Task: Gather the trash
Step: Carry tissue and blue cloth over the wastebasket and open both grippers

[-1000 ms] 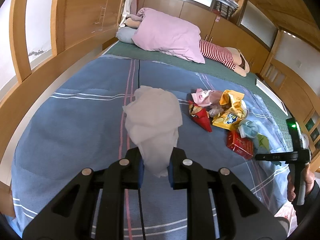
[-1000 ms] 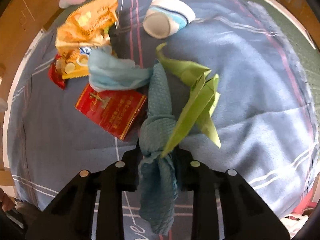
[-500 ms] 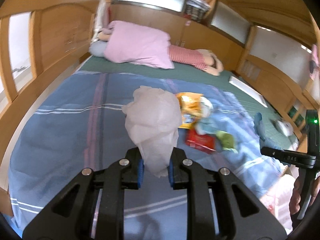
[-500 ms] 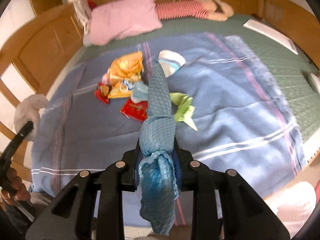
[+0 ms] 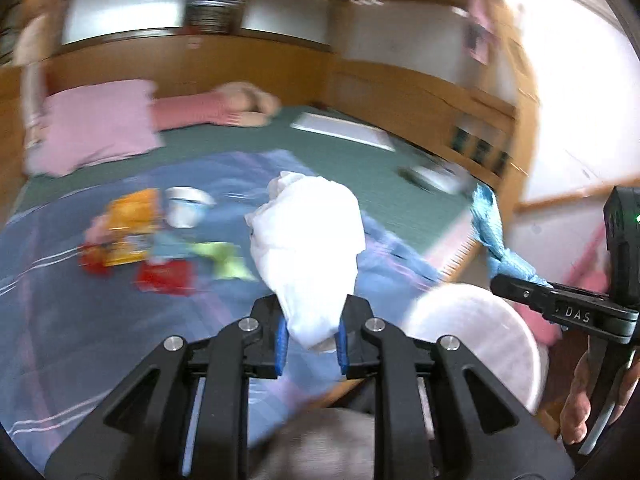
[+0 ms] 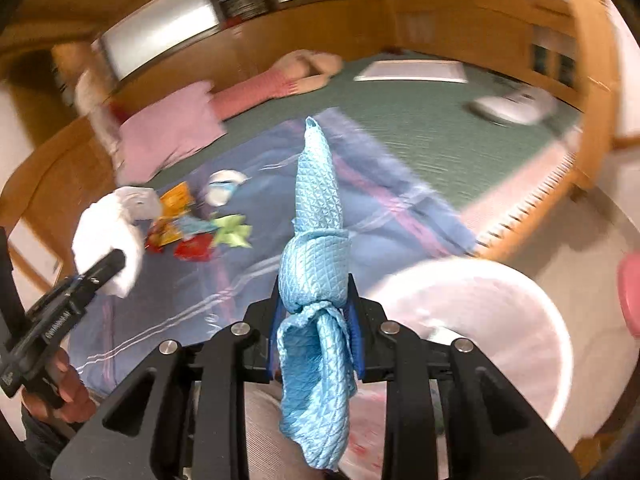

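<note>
Beyond the bed's (image 5: 100,340) foot edge, the left hand-held gripper (image 5: 310,340) clamps a white tissue wad (image 5: 308,240) and the right hand-held gripper (image 6: 316,332) clamps a knotted blue cloth (image 6: 316,248), near a pale bin (image 6: 500,320); wrappers (image 5: 132,232) lie mid-bed.

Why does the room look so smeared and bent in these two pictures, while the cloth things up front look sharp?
Left wrist view: the left tool and its white cloth are crisp, the bed's wrappers streaked by motion blur, and glare washes out the right wall. Right wrist view: the blue cloth is sharp, the white bin smeared; the fisheye lens bows the wooden walls.
</note>
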